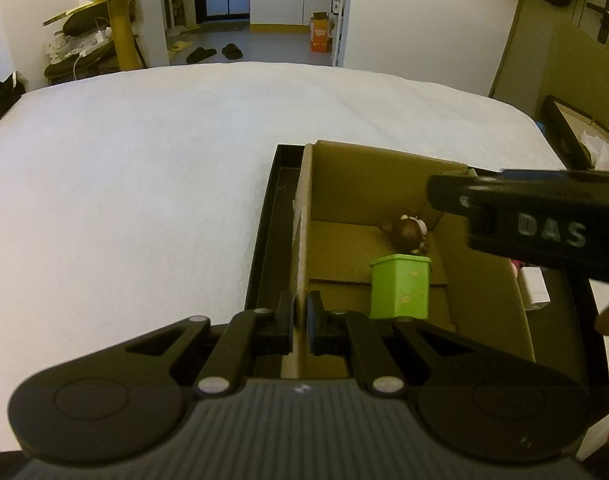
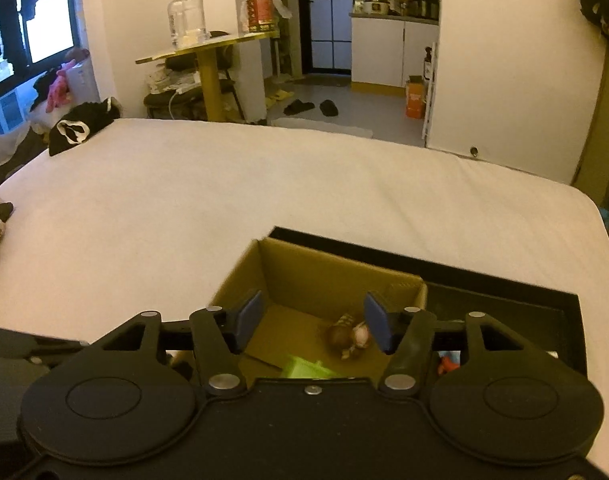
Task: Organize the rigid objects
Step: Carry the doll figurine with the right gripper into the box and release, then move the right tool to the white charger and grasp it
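Note:
A brown cardboard box sits inside a black tray on the white bed. In the box stand a green block and a small brown figurine. My left gripper is shut on the box's left cardboard wall. My right gripper is open and empty, hovering over the box; the figurine lies below, between its fingers, and the green block shows at its base. The right gripper's body crosses the left wrist view.
A white charger-like block lies in the tray's right part. The white bed spreads left and ahead. Dark clothing lies at the bed's far left corner. A yellow table stands beyond.

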Available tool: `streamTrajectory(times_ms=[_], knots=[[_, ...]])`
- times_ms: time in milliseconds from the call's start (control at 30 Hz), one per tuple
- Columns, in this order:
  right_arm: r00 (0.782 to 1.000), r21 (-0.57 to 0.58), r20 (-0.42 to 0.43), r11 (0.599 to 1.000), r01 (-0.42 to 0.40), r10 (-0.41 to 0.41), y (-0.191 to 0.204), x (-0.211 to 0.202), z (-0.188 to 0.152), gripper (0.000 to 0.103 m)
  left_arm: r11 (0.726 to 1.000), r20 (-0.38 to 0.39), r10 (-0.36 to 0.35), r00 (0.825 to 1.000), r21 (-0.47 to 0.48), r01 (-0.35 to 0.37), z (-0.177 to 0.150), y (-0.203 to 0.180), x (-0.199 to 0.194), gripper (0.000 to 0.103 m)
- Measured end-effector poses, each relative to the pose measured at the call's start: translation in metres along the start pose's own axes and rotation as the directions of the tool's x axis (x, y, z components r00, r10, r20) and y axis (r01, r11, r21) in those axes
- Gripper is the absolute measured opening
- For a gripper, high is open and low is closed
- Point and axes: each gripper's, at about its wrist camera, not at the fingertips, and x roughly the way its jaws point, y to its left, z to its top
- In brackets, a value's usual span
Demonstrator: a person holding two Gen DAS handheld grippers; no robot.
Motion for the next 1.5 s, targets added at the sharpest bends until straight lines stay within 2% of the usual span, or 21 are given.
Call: streamTrajectory(times_ms=[200, 533, 700, 767, 1100, 1200, 1267, 1367, 1500], knots=[[1.0, 0.029, 0.008, 0.999, 0.027, -0.028, -0.016, -0.012, -0.01, 0.063, 1.0, 0.003, 0.011, 1.0, 0.014, -0.011, -0.001, -0.002, -0.002, 0.006], [0.993, 0.092, 0.035, 0.99, 0.108, -0.112, -0.05, -0.026, -0.029, 0.085, 0.997, 0.014, 0.045, 0.999, 0.059, -0.046, -0.002, -0.012, -0.009, 0.006], [0.992, 0.131, 0.017, 0.984, 0.121, -0.125, -0.065, -0.023, -0.042, 0.087, 0.994, 0.007, 0.07, 0.998, 0.078, -0.07, -0.001, -0.017, -0.008, 0.01], [0.992, 0.149, 0.019, 0.982, 0.12, -0.125, -0.072, -0.023, -0.048, 0.092, 0.992, 0.005, 0.086, 0.996, 0.097, -0.086, -0.001, -0.021, -0.007, 0.01], [0.991, 0.229, 0.0, 0.965, 0.128, -0.131, -0.1, -0.016, -0.078, 0.093, 0.978, 0.003, 0.146, 0.989, 0.151, -0.145, -0.002, -0.033, -0.006, 0.011], [0.993, 0.263, -0.003, 0.958, 0.114, -0.117, -0.109, -0.013, -0.085, 0.093, 0.972, 0.012, 0.164, 0.986, 0.171, -0.164, -0.001, -0.038, -0.006, 0.022], [0.993, 0.294, -0.007, 0.949, 0.114, -0.117, -0.114, -0.011, -0.09, 0.095, 0.965, 0.026, 0.173, 0.985, 0.196, -0.175, -0.003, -0.043, -0.008, 0.044], [0.994, 0.345, -0.015, 0.932, 0.109, -0.111, -0.125, -0.007, -0.095, 0.095, 0.951, 0.049, 0.192, 0.98, 0.237, -0.198, -0.004, -0.052, -0.01, 0.064], [0.992, 0.377, -0.027, 0.918, 0.125, -0.124, -0.135, 0.002, -0.101, 0.095, 0.94, 0.052, 0.218, 0.975, 0.259, -0.224, -0.004, -0.059, -0.007, 0.071]])
